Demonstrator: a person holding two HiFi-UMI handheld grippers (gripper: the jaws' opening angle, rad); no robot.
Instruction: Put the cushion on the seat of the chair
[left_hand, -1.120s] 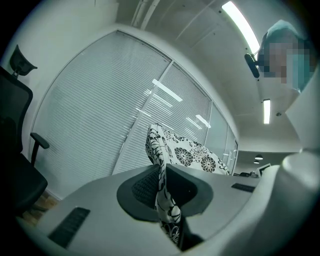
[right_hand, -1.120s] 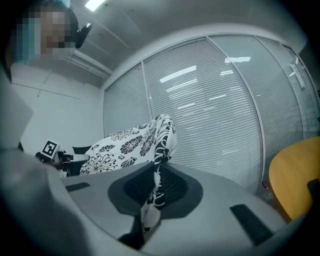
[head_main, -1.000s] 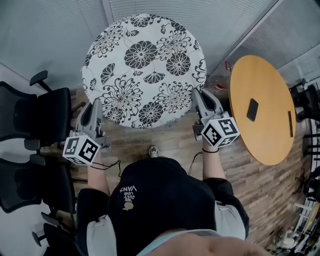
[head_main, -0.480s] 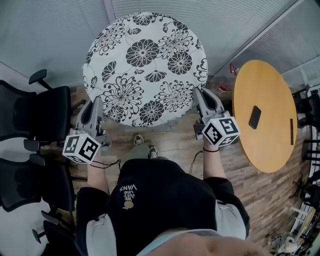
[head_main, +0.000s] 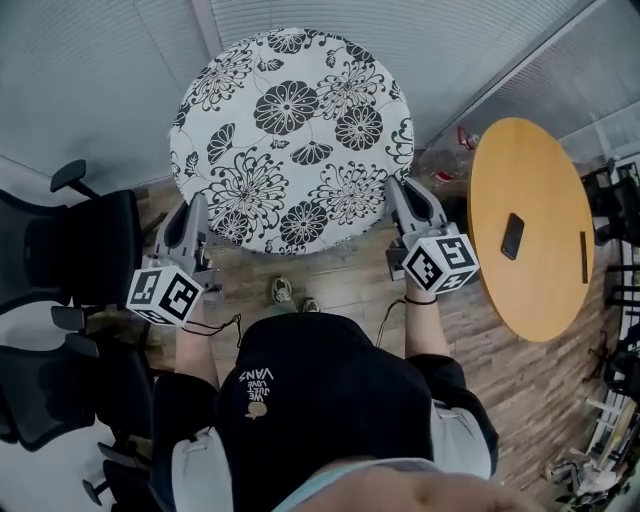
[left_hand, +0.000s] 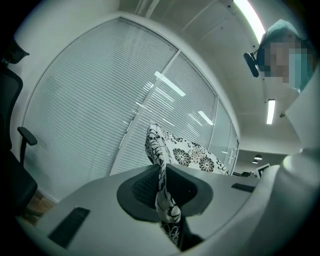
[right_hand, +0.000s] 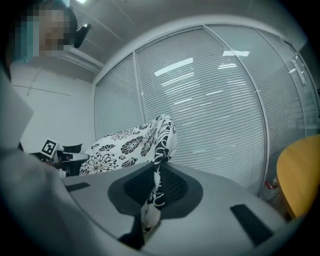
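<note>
The floral cushion (head_main: 290, 140) is matt printed cloth; the round table (head_main: 540, 150) right of the right gripper (head_main: 397, 194) is smooth wood.

cushion (head_main: 290, 130): round, white with black flower print | held level in the air, far centre, two near edges pinched | chair (head_main: 88, 245): black, armrests, upright, left, just beside cushion
</note>
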